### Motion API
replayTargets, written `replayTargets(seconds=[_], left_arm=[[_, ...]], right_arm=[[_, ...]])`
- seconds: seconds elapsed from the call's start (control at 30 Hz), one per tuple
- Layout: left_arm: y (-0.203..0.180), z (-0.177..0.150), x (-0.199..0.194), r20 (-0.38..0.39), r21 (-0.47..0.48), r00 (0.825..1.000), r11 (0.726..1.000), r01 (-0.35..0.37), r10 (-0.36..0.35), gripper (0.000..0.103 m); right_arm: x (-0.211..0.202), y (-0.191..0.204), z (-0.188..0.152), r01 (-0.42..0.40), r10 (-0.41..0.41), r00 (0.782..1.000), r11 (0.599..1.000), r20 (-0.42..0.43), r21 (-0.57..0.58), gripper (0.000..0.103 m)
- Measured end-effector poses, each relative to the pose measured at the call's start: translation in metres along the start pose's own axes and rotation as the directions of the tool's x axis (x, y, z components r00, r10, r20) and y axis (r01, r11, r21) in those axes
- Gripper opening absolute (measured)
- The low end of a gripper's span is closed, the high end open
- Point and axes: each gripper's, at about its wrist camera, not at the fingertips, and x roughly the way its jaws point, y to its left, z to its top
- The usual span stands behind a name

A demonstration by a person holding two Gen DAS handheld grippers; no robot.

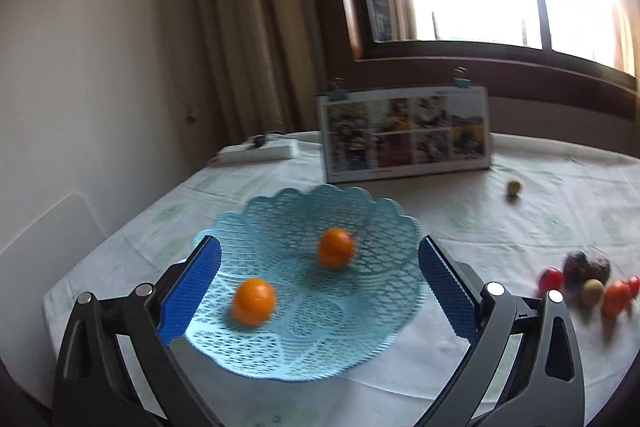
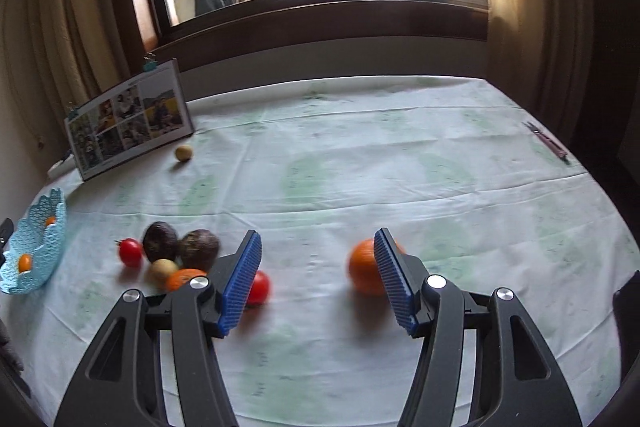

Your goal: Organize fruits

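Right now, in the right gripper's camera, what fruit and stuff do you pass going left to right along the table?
Light blue plastic mesh basket → small red tomato → dark wrinkled avocado → large round orange → pen at the far right edge.

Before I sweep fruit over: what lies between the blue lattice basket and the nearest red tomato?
Only bare tablecloth between blue lattice basket and red tomato, in the right wrist view.
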Motion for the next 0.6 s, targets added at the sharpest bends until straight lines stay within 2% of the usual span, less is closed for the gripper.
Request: replayTargets(seconds=[0.2,0.4,0.47,0.6], left_arm=[[-0.034,0.010,-0.010,-0.003,0.069,0.993,0.990,0.121,-0.121,0.100],[-0.052,0.019,-0.002,-0.060,0.036,0.979,0.980,0.197,-0.194,0.100],[-0.058,0.022,-0.001,-0.063,0.045,0.978,0.979,0.201,-0.198,0.100],[-0.073,0.027,0.003,-0.064,0.079,0.977,0.974,0.210,-0.206,0.100]], right_arm=[[0.015,-0.023,-0.001,0.047,-0.047,0.997,0.999,-0.057,-0.005,0.059],[0.033,-0.027,-0.002,0.008,-0.013,0.992,0.999,-0.124,-0.037,0.059],[0.038,-0.027,-0.002,-0.011,0.005,0.990,0.999,-0.141,-0.036,0.051],[0.041,-0.034,-0.003,-0.035,0.035,0.987,0.999,-0.154,0.006,0.043]])
